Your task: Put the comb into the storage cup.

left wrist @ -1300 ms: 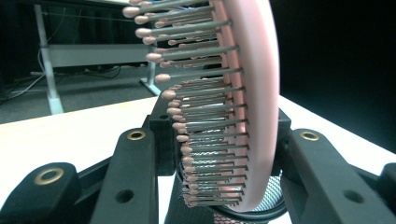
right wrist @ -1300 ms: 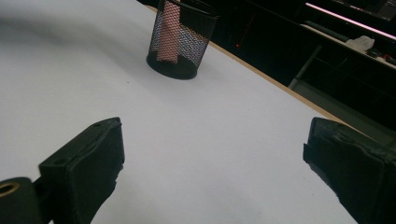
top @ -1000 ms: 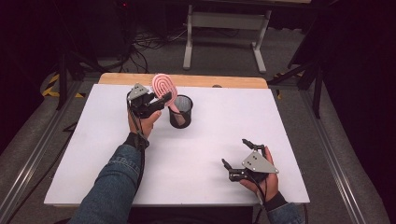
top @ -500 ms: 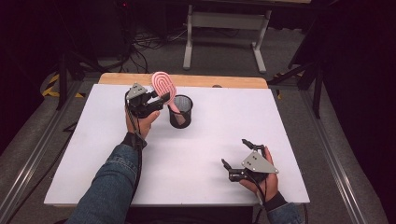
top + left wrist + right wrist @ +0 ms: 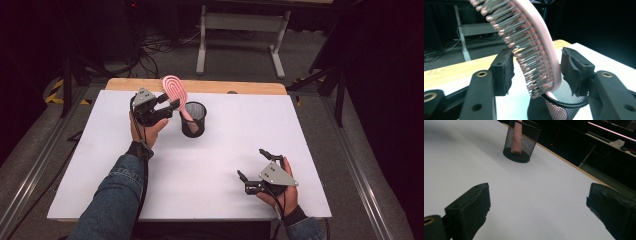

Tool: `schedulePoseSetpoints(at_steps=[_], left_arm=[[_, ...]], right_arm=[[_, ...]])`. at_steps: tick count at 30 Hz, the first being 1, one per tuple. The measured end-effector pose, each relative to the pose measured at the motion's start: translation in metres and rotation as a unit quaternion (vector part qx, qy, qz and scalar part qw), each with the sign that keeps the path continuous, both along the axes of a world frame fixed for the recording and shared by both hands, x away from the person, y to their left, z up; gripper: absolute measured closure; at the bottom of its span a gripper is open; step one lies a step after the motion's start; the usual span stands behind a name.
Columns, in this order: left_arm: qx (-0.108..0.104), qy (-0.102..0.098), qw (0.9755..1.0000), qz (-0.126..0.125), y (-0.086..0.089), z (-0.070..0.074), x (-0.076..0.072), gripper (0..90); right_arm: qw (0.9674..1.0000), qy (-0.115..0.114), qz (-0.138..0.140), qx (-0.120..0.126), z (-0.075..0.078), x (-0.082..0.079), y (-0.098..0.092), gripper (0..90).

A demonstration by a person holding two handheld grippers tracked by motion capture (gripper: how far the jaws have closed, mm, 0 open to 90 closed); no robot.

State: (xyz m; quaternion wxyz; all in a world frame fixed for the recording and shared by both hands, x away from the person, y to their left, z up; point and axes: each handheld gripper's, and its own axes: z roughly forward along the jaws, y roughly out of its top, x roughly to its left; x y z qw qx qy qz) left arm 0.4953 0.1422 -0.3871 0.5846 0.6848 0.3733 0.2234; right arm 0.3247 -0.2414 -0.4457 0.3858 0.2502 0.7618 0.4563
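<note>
- Between the pads of the left gripper [image 5: 536, 72], a pink brush [image 5: 536, 45] is standing handle-down in the mesh cup [image 5: 559, 107], leaning clear of both pads.
- Its jaws have just been opening and are now parting narrowly around the bristles, so the drop-off is looking done; backing away is what is left.
- Well apart, the right gripper [image 5: 256, 164] is resting wide and empty on the table [image 5: 210, 165].
- No writing is showing anywhere.

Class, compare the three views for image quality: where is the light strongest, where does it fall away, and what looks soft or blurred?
High view: the white table is brightly lit, the room behind falls to near black. Left gripper view: the pink brush and mesh cup are sharp, the background soft. Right gripper view: the near jaws are dark and blurred, the table's far left corner shadowed.
</note>
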Motion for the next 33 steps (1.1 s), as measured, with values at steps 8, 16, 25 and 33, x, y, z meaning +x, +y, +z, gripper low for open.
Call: schedulePoseSetpoints(at_steps=[8,16,25,33], left_arm=[[0.012,-0.013,0.9998,0.009,0.000,0.006,-0.004,31.6],[0.025,-0.028,0.9992,0.013,-0.001,0.014,-0.009,28.5],[0.031,-0.039,0.9987,0.008,-0.001,0.019,-0.013,25.0],[0.035,-0.046,0.9983,-0.006,0.000,0.022,-0.016,16.6]], right_arm=[[1.0000,-0.001,0.000,0.001,0.000,0.000,0.000,5.6],[1.0000,-0.002,0.001,0.000,0.000,-0.001,0.000,5.6],[1.0000,-0.003,0.000,0.001,0.001,-0.001,0.000,5.6],[1.0000,-0.005,0.000,0.001,0.001,-0.002,0.001,5.6]])
